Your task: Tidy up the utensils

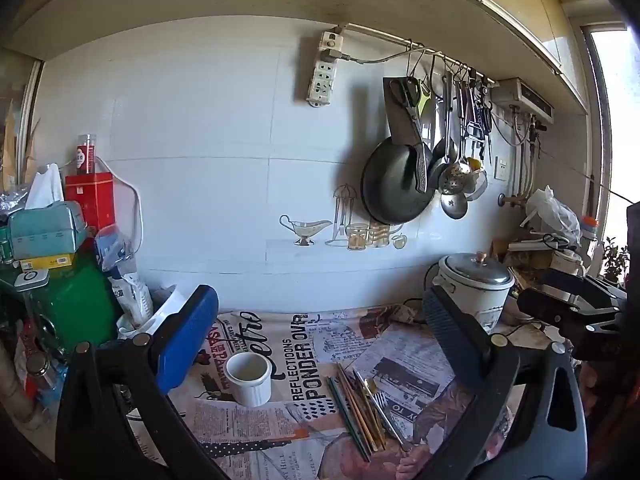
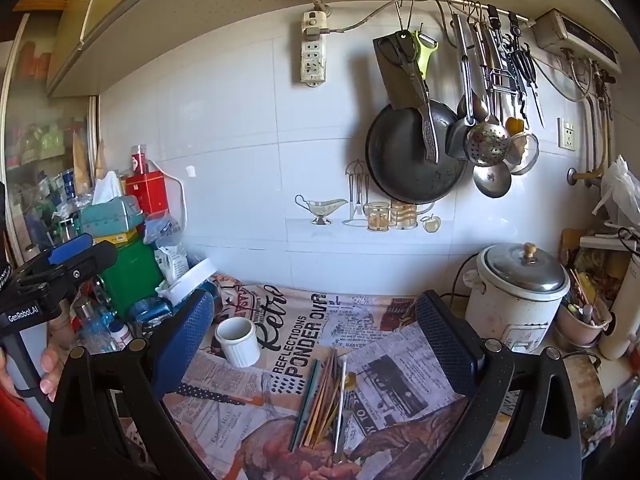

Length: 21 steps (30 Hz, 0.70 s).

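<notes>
Both wide open, nothing held: left hand-held gripper (image 1: 320, 340) and right hand-held gripper (image 2: 316, 328) hovering above the surface (image 2: 400, 364). Utensils (image 2: 320, 400) bunched together on the printed cloth, chopsticks, fork and spoon touching and overlapping; white cup (image 2: 237, 340) upright just to their left. Biggest risk here: pinching several thin sticks at once and dropping or scattering some. Another: clipping the cup with a finger and tipping it. Cloth likely to bunch and drag if pads scrape it.
</notes>
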{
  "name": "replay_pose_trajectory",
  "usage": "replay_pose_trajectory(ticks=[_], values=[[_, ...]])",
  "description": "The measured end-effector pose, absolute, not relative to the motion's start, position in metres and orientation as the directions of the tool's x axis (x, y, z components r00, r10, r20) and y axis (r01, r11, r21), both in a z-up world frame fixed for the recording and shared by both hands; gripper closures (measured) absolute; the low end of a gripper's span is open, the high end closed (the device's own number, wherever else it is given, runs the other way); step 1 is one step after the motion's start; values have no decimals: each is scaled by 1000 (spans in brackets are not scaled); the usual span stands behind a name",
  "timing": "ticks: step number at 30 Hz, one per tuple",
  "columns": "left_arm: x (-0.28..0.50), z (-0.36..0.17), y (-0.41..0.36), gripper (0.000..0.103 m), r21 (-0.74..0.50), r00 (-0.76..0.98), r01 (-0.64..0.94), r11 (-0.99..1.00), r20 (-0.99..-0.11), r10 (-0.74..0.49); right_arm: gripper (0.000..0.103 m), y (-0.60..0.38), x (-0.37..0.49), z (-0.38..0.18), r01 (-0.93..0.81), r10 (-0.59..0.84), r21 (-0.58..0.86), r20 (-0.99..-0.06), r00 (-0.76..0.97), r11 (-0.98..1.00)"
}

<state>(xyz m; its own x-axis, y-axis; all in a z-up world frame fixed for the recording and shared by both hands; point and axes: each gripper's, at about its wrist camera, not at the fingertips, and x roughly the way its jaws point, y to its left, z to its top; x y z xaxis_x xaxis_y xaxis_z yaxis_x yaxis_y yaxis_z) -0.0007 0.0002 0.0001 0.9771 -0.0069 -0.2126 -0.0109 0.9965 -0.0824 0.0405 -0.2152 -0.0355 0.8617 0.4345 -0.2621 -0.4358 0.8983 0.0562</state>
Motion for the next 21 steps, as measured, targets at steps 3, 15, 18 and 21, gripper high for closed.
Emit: replay_pose_trajectory(ticks=[3, 15, 18, 21], values=[[0, 0, 1, 0, -87, 976, -14, 996, -220, -6, 3, -215, 40, -36, -439, 438, 58, -264, 860, 897], [0, -1, -8, 0, -61, 976, 1, 998, -219, -14, 3, -215, 42, -35, -452, 454, 71, -268, 850, 889], [0, -1, -7, 0, -70, 974, 1, 998, -228, -17, 3, -214, 41, -35, -458, 459, 72, -269, 847, 886], [1, -3, -7, 0, -73, 972, -1, 997, -233, -16, 3, -215, 42, -35, -464, 466, 77, -271, 842, 882]])
